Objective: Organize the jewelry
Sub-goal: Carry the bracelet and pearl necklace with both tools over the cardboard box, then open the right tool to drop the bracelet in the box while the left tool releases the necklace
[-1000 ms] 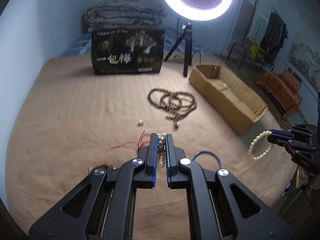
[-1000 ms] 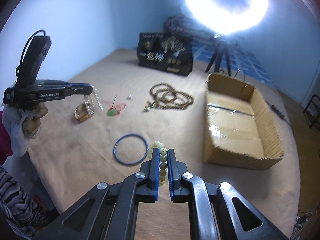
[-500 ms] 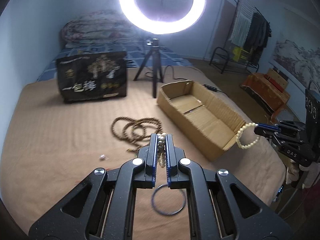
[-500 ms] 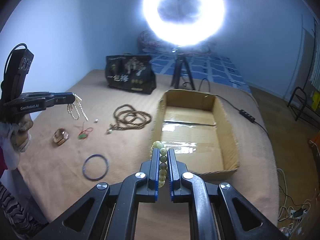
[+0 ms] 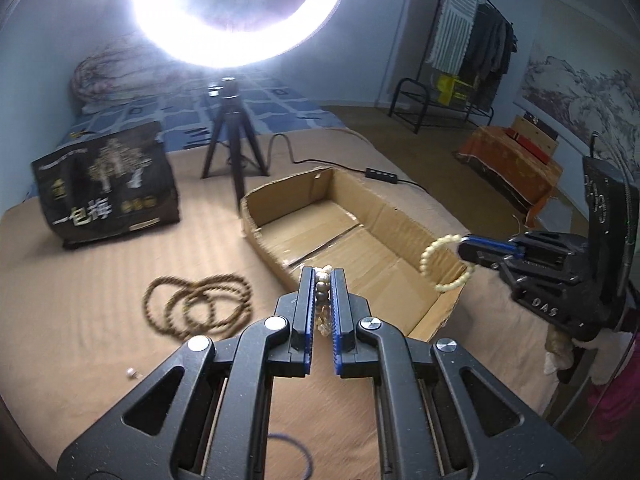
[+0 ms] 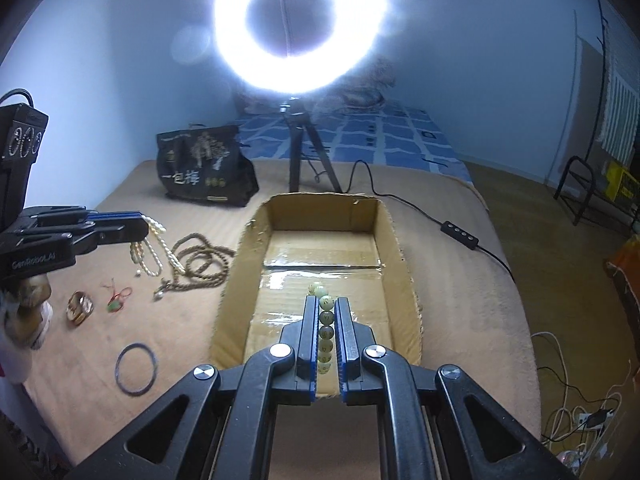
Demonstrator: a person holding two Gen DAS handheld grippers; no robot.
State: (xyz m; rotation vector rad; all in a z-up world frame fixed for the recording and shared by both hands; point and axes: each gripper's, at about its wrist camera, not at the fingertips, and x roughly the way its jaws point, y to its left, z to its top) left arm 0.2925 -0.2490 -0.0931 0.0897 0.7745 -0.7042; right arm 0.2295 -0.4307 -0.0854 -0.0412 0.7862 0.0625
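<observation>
My left gripper (image 5: 322,274) is shut on a pearl strand (image 5: 321,300), held above the bed near the left wall of the open cardboard box (image 5: 400,224). In the right wrist view the strand (image 6: 150,250) hangs from that gripper (image 6: 138,222). My right gripper (image 6: 325,304) is shut on a pale green bead bracelet (image 6: 325,328) over the near end of the box (image 6: 394,240). In the left wrist view the bracelet (image 5: 442,264) hangs as a loop from that gripper (image 5: 466,248).
On the tan bed lie a long brown bead necklace (image 5: 198,304), a blue bangle (image 6: 135,368), a gold ring piece (image 6: 80,308), a red-corded green pendant (image 6: 116,300) and a small earring (image 5: 130,373). A black bag (image 5: 104,196) and ring-light tripod (image 5: 232,144) stand behind.
Both grippers have swung right toward the cardboard box, still holding their beads. The right gripper now hangs over the box's near end; the left is closer to its left wall.
</observation>
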